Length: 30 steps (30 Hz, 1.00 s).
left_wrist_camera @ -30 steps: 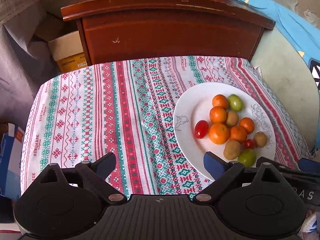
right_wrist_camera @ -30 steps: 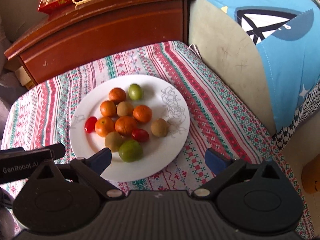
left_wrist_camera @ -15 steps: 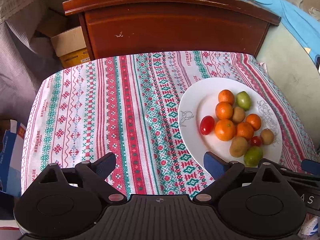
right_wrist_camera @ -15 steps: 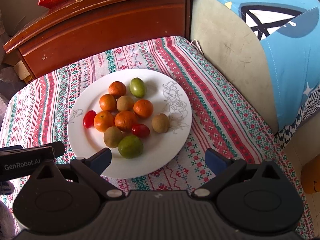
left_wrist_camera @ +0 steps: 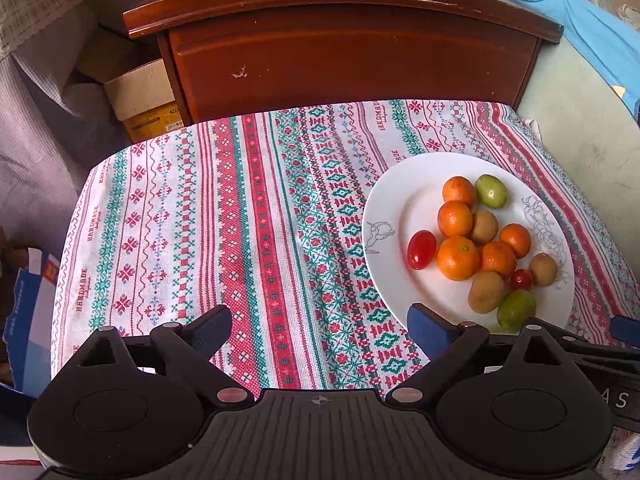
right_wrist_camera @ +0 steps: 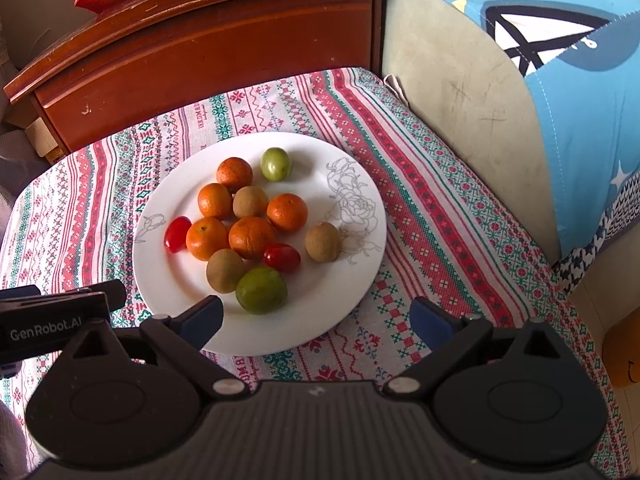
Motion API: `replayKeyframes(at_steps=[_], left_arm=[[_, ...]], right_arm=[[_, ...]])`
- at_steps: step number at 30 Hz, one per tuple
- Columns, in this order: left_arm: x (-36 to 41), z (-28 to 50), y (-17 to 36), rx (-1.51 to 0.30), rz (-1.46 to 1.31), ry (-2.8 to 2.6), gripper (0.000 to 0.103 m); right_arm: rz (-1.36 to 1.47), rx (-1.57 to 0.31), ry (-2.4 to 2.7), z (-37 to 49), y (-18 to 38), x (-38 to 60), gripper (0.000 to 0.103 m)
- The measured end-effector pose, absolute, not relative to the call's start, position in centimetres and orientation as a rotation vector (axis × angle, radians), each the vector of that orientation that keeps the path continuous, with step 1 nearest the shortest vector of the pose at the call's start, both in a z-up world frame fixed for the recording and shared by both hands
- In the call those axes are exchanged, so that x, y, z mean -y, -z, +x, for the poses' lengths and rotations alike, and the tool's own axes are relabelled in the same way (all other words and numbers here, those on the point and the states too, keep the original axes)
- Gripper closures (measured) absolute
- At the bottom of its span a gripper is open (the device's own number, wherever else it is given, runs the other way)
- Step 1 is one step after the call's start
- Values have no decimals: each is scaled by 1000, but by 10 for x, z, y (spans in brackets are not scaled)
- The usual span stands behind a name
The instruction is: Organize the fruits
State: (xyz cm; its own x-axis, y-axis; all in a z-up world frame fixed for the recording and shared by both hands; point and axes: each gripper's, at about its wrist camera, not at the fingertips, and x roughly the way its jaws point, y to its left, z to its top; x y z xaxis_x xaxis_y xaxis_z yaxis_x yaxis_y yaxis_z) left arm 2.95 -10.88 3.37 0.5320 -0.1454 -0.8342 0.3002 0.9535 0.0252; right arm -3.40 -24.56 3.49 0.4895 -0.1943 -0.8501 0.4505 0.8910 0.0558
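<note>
Change: both views sit closer to the plate than a second ago; the fruit fills more of each picture.
Left gripper (left_wrist_camera: 319, 330): fingers spread apart, empty, above bare cloth just left of the plate, probably so the right side has room to reach in.
Right gripper (right_wrist_camera: 316, 318): fingers wide apart, holding nothing, over the plate's near rim, lined up with the fruit.
Worktop (left_wrist_camera: 168, 216): covered by a striped red-and-green cloth that gives the plate a flat seat.
Plate (right_wrist_camera: 348, 276): white, carrying all the fruit.
Fruit pile (right_wrist_camera: 251, 237): five oranges clustered, three brown kiwis, two green fruits, two red tomatoes, mixed and unsorted.
Cabinet (left_wrist_camera: 352, 56): dark wood, behind the worktop; whether they touch is unclear.
</note>
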Motion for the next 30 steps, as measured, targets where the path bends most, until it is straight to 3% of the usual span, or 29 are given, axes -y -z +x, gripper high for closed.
replayKeyframes(at_steps=[30], left_arm=[[123,29,-33,-961,211,268,8]], right_arm=[[296,-981,430,-40,-32,250,4]])
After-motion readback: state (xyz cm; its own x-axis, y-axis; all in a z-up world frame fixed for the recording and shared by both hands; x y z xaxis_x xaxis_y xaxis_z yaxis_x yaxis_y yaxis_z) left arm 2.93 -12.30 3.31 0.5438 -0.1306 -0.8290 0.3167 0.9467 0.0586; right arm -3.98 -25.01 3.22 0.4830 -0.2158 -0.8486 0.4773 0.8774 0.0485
